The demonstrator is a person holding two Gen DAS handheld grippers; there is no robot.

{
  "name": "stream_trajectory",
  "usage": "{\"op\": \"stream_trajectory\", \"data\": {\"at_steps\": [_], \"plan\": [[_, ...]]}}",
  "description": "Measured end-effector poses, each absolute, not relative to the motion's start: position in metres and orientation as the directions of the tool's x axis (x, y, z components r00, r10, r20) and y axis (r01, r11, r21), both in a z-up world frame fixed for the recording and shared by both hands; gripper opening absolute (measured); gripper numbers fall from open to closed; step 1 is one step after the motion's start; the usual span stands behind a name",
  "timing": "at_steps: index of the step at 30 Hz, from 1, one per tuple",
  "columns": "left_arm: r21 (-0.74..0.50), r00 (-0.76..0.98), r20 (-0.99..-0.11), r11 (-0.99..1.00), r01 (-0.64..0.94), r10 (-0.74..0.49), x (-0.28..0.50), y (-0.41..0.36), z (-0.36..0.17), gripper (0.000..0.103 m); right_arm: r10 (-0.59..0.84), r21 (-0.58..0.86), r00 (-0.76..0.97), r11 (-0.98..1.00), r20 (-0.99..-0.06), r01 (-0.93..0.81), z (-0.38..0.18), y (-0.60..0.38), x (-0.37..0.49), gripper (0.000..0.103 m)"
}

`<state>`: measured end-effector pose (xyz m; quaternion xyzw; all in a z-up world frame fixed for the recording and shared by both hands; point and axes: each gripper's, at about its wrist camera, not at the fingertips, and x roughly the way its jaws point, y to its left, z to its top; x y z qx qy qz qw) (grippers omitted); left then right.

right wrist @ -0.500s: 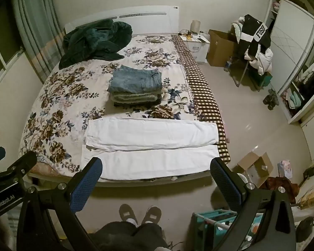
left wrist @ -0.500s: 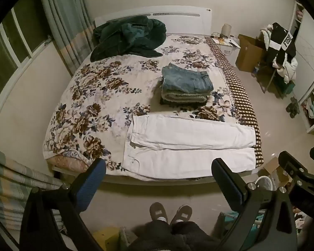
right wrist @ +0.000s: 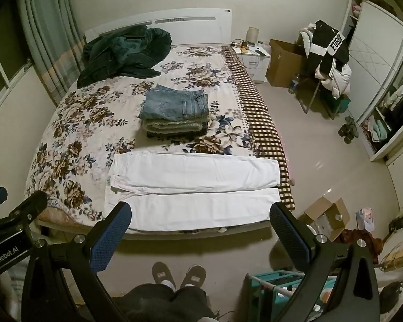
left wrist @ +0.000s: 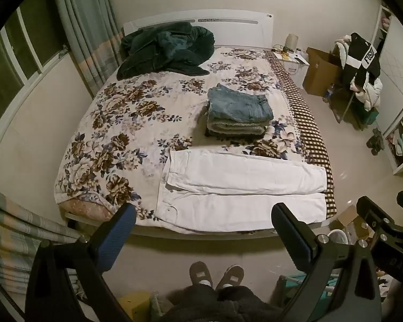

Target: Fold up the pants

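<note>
White pants [left wrist: 241,190] lie flat along the near edge of the floral bed [left wrist: 126,134], waist to the left, legs stretched right, the far leg overlapping the near one. They also show in the right wrist view [right wrist: 193,187]. My left gripper [left wrist: 202,234] is open and empty, held high above the floor in front of the bed. My right gripper [right wrist: 200,234] is open and empty, beside it to the right. Both are well short of the pants.
A stack of folded jeans [left wrist: 237,114] sits mid-bed behind the pants. A dark green blanket [left wrist: 166,49] lies by the headboard. Cardboard boxes [right wrist: 327,218], a teal rack [right wrist: 276,289] and a clothes-laden chair [right wrist: 327,61] stand on the floor at the right. My slippered feet [left wrist: 215,275] are below.
</note>
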<state>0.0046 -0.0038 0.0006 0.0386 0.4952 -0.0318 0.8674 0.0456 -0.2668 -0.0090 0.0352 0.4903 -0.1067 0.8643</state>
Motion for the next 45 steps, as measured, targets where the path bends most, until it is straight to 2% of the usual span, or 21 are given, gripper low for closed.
{"op": "stream_trajectory", "data": {"at_steps": [34, 35, 45], "plan": [[0.028, 0.504, -0.863, 0.995, 0.092, -0.022, 0.000, -0.003, 0.005, 0.103, -0.144, -0.045, 0.484, 0.977, -0.863, 0.209, -0.012, -0.245, 0.047, 0.103], [0.027, 0.506, -0.862, 0.996, 0.087, -0.021, -0.010, -0.006, -0.009, 0.103, -0.143, -0.045, 0.484, 0.977, -0.863, 0.208, -0.014, -0.246, 0.048, 0.103], [0.026, 0.504, -0.864, 0.996, 0.088, -0.022, -0.010, -0.010, -0.012, 0.103, -0.142, -0.045, 0.483, 0.977, -0.864, 0.207, -0.015, -0.246, 0.046, 0.103]]}}
